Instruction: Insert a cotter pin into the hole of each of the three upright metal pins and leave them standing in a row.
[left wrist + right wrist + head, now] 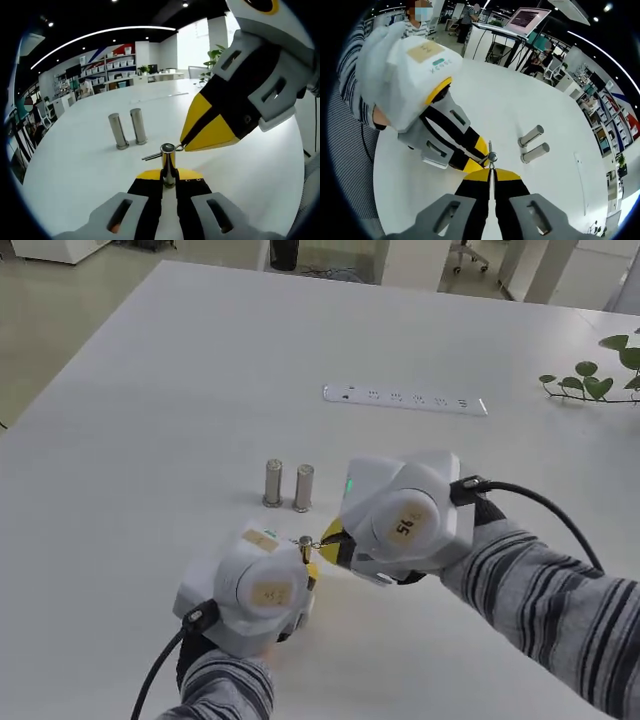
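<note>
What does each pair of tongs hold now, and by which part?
The left tongs grip an upright metal pin by its lower shaft. The right tongs pinch the cotter pin by its head end.

Two pins (273,483) side by side on the table (150,390); third pin (306,544) nearer; power strip (405,398) beyond

My yellow-tipped R gripper (491,174) pinches thin silver cotter pin (490,148) at small steel cylinder pin (492,158) that white L gripper (481,156) holds
</note>
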Tool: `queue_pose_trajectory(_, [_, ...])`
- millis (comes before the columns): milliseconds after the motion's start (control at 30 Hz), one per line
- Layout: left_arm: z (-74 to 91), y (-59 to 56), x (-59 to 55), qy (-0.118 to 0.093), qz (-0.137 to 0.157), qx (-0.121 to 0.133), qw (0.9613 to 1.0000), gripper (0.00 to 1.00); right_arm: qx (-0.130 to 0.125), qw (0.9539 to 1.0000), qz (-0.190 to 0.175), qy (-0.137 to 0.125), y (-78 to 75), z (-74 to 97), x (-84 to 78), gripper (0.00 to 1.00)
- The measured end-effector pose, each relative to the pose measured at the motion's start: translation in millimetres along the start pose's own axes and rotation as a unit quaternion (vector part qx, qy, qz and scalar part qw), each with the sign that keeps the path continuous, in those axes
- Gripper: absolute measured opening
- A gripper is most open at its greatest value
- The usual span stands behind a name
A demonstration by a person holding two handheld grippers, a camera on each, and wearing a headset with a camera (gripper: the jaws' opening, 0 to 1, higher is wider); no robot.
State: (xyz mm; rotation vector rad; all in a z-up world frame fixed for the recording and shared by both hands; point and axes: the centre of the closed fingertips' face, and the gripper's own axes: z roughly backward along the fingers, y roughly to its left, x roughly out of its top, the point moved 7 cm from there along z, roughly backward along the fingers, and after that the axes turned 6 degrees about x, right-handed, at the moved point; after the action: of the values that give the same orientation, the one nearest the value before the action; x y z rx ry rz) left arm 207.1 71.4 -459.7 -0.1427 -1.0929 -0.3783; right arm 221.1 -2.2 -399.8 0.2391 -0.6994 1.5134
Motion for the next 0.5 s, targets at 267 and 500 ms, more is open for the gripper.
queue_pose_trajectory(267, [-0.5, 1.3, 1.1, 0.002, -0.005, -0.003, 1.0, 0.05, -0.002, 0.9999, -0.013, -0.001, -0.8, -3.2, 0.2, 0.0])
queue_pose_trajectory(500, [-0.4, 1.3, 1.0, 0.0, -0.008, -0.002, 1.0, 0.05, -0.007, 0.9988, -0.047, -0.009, -2.0, -1.7, -4.5, 0.0])
